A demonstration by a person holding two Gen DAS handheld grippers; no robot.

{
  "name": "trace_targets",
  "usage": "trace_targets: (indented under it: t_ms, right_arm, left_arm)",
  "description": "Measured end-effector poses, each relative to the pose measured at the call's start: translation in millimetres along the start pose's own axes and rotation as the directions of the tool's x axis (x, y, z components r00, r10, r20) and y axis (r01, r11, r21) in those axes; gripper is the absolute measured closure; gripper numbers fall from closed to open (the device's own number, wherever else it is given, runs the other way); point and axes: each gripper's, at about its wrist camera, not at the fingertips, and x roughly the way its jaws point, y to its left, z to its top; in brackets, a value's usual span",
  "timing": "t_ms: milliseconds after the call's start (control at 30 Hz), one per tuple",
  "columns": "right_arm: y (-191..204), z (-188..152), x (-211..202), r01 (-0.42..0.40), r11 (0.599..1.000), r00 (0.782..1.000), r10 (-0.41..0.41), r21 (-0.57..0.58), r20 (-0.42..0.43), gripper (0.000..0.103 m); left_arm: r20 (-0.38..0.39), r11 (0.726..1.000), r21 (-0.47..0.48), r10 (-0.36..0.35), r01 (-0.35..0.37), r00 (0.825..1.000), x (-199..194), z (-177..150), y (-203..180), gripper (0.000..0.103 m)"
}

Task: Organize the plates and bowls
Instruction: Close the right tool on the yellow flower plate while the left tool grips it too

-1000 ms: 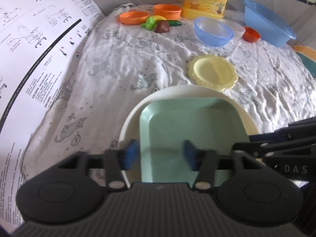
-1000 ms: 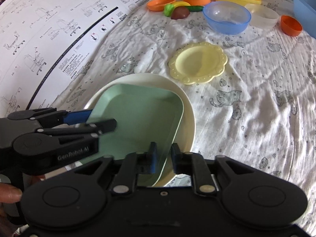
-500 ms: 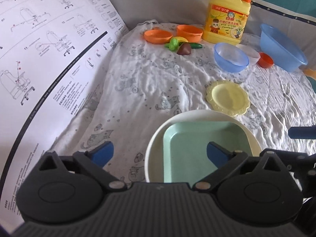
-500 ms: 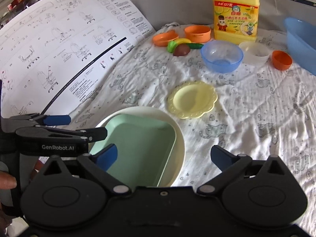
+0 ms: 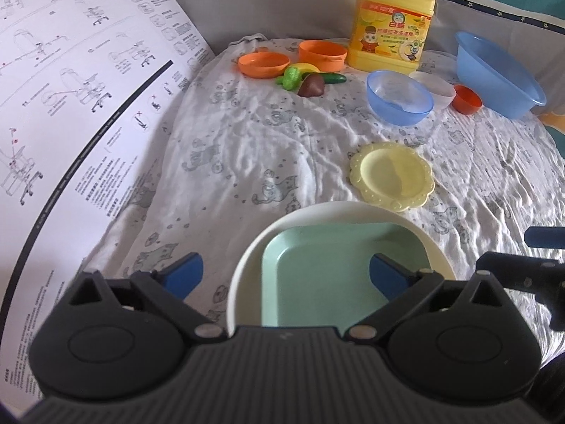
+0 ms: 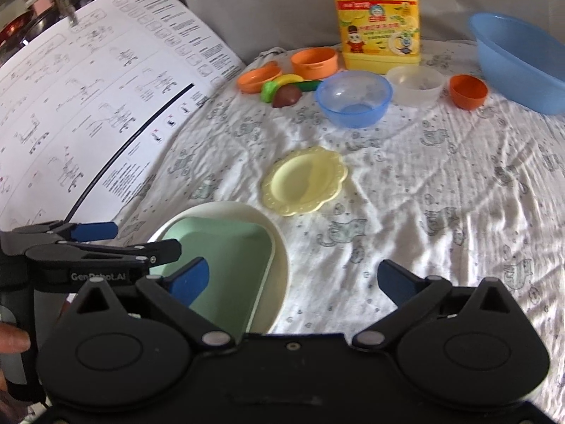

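In the left wrist view, the left gripper [image 5: 284,275] is being held wide open above the near edge of the white plate [image 5: 247,265]. Its jaws have just been opening, and nothing is being squeezed between them. The green plate [image 5: 328,275] is lying inside the white plate, and both are resting on the white cloth [image 5: 247,148]. The yellow plate [image 5: 392,175] is lying flat just past them, apart from the stack. Farther back, the small blue bowl [image 5: 399,97] is sitting beside the clear bowl [image 5: 436,88] and the little orange cup [image 5: 468,98]. The big blue tub [image 5: 501,76] is standing at the far right. The orange dish [image 5: 263,64] and orange bowl [image 5: 322,54] are placed near the toy food [image 5: 307,79], in front of the yellow soap bottle [image 5: 392,24]. A big printed sheet [image 5: 77,88] is lying at the left.

In the right wrist view, the right gripper [image 6: 293,281] is also being held wide open, its jaws having just been opening, with nothing pressed between them. It is being held above the right edge of the white plate [image 6: 279,247]. The left gripper [image 6: 106,243] is seen at the left, over the green plate [image 6: 229,258].
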Motion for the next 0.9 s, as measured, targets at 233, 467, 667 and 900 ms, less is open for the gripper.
trace_targets:
  t_ms: [233,467,667,900]
  right_arm:
    - [-22,7,7,0.024,0.998,1.0,-0.023,0.057,-0.005,0.0]
    - [-43,28,21,0.059,0.99,0.998,-0.059,0.129,0.0,0.002]
    - [-56,50,47,0.04,0.98,0.999,-0.038,0.194,-0.012,0.023]
    - [-60,68,80,-0.018,0.973,0.999,0.03,0.23,-0.046,0.058]
  left_arm:
    - [0.004,1.0,0.015,-0.026,0.026,1.0,11,14,-8,0.0]
    - [0.001,0.998,0.019,-0.054,0.054,0.999,34,38,-18,0.0]
    - [-0.008,0.996,0.053,-0.069,0.07,0.998,55,54,-34,0.0]
    - [-0.016,0.992,0.084,-0.095,0.096,0.995,77,71,-48,0.001]
